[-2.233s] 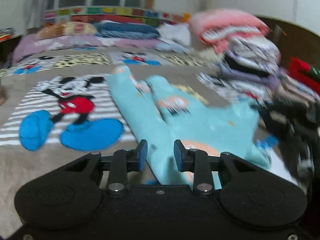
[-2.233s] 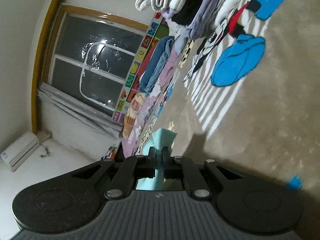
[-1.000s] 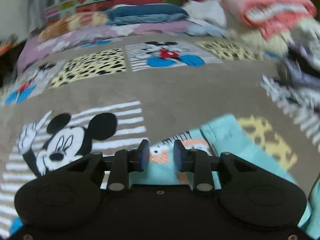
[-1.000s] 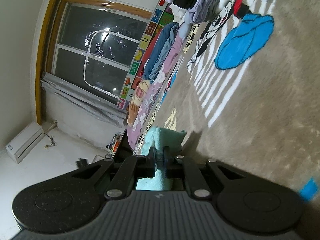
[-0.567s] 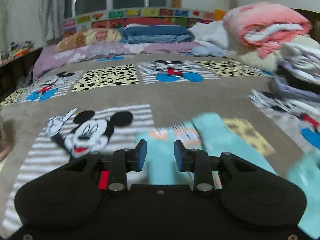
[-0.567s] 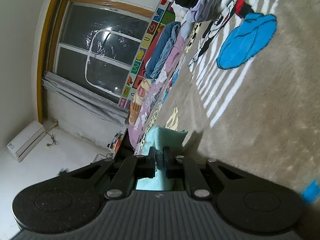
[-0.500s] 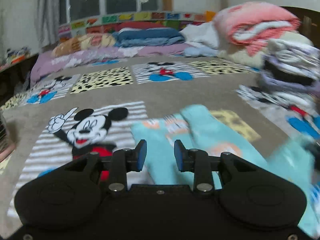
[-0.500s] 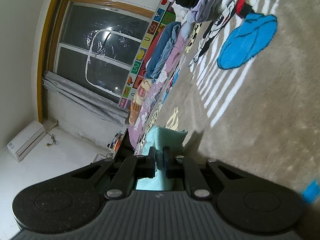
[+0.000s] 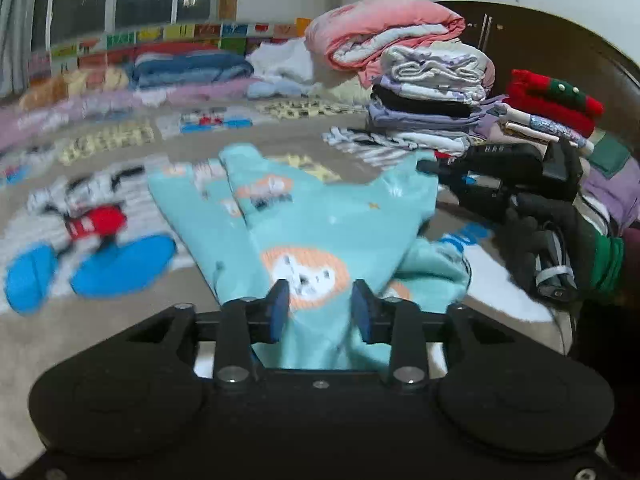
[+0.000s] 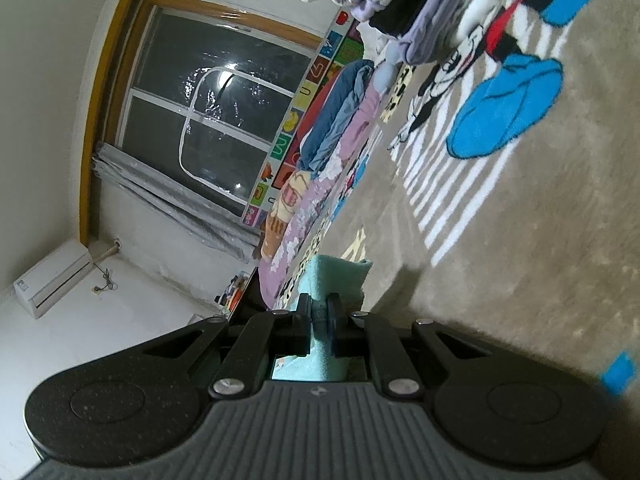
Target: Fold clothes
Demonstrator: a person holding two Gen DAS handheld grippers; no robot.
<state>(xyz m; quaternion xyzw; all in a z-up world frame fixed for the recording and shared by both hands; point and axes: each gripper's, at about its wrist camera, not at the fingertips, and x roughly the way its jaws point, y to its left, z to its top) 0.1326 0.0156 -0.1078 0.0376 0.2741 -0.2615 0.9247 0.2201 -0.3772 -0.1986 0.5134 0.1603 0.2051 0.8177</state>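
Note:
A pair of teal children's trousers (image 9: 304, 232) with orange animal prints lies flat on the bed, legs pointing away. My left gripper (image 9: 319, 312) hovers over its near end; the jaws are opening, the cloth shows below the gap and the pads do not press on it. At the right of the left wrist view, my right gripper (image 9: 430, 169), held by a black-gloved hand (image 9: 552, 232), lifts one corner of the trousers. In the right wrist view, that gripper (image 10: 319, 320) is shut on a fold of the teal cloth (image 10: 336, 276).
A brown Mickey Mouse blanket (image 9: 100, 220) covers the bed. Stacks of folded clothes (image 9: 432, 96) and a red knit (image 9: 552, 100) stand at the right, with a pink quilt (image 9: 384, 28) behind. Rolled bedding (image 9: 188, 68) lines the window (image 10: 224, 92) side.
The left gripper has swept back along the trousers from the leg ends to the near end, and its jaws stand a little wider. The right gripper has kept its grip and place.

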